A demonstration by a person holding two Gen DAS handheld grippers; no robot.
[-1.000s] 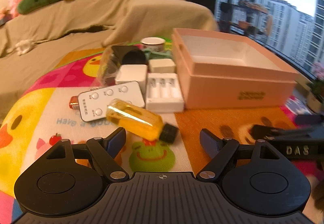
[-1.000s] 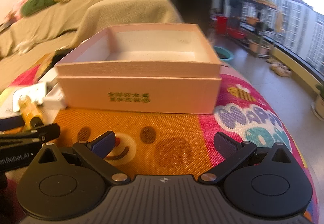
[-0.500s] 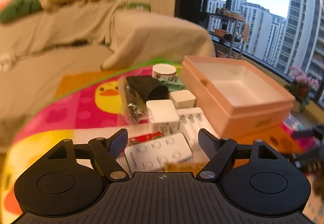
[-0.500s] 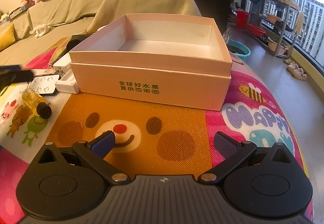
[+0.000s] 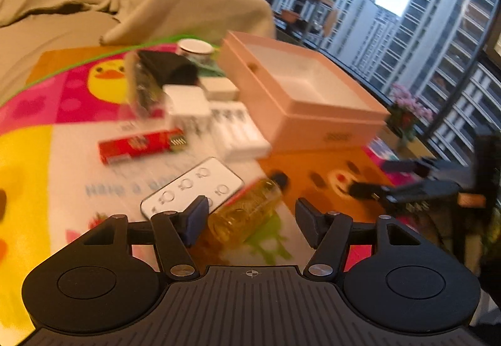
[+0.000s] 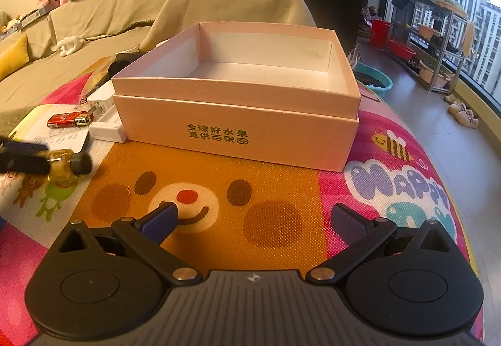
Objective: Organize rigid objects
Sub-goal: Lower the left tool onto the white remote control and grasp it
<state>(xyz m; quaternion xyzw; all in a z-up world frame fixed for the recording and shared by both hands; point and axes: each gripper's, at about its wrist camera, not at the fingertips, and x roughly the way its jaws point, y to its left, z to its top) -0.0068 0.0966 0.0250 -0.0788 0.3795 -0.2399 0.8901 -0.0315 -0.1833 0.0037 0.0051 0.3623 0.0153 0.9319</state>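
Between the spread fingers of the left tongs [image 5: 252,216] lies a small bottle [image 5: 247,213] of yellow liquid, on its side on the play mat [image 6: 219,189], black cap pointing toward the pink box [image 6: 238,114]. Both fingers stand clear of the glass, so these tongs are released and grip nothing; they look lined up to close across the bottle's body, which is probably why they sit so low and straight behind it. The left view is blurred, so finer contact cannot be judged.

The right tongs [image 6: 253,219] are also released and empty, hovering over the bear-face patch of the mat, just in front of the box. From there they seem to be waiting, leaving the left side room to work.

The loose items lie in a cluster left of the box: a white remote [image 5: 192,186] just beside the bottle, a red lighter [image 5: 141,147] farther back, a white battery charger [image 5: 239,130] against the box's side, a white cube-shaped block [image 5: 188,106] and a black pouch [image 5: 170,66] behind it, and a small cup [image 5: 195,48] at the rear.

The box itself, its tray seated in a slightly wider base, shows a bare white floor and walls; nothing has gone in yet, so the sorting seems barely begun. It stands open side up and near the pile, a short carry for each item.
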